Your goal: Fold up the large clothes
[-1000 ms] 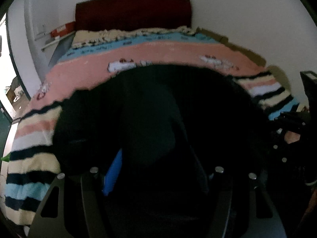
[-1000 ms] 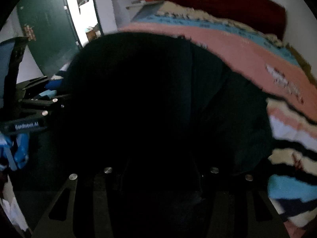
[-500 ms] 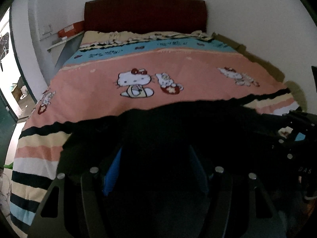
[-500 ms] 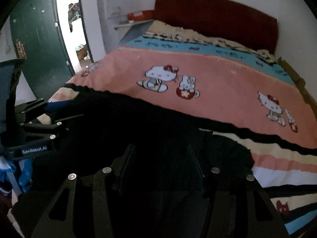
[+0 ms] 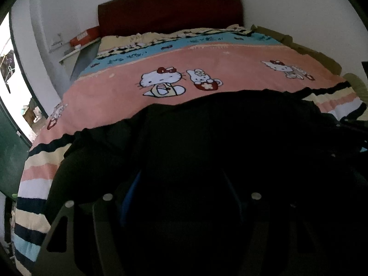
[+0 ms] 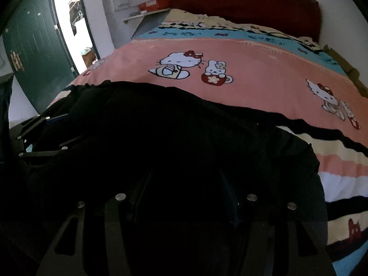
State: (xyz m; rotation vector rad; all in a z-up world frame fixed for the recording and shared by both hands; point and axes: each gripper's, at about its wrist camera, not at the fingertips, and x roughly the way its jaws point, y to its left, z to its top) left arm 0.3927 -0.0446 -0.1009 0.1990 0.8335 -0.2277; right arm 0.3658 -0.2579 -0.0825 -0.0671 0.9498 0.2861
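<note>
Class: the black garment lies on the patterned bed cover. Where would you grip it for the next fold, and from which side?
Probably the far edge of the black garment, where it ends in a clear line against the pink bed cover. Come from the near side, over the cloth, one gripper towards each end. That edge is the only outline that shows; the rest is too dark.

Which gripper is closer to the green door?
Left. The left gripper is at the side of the bed nearest the green door; the right gripper is farther across the bed, away from that door.
</note>
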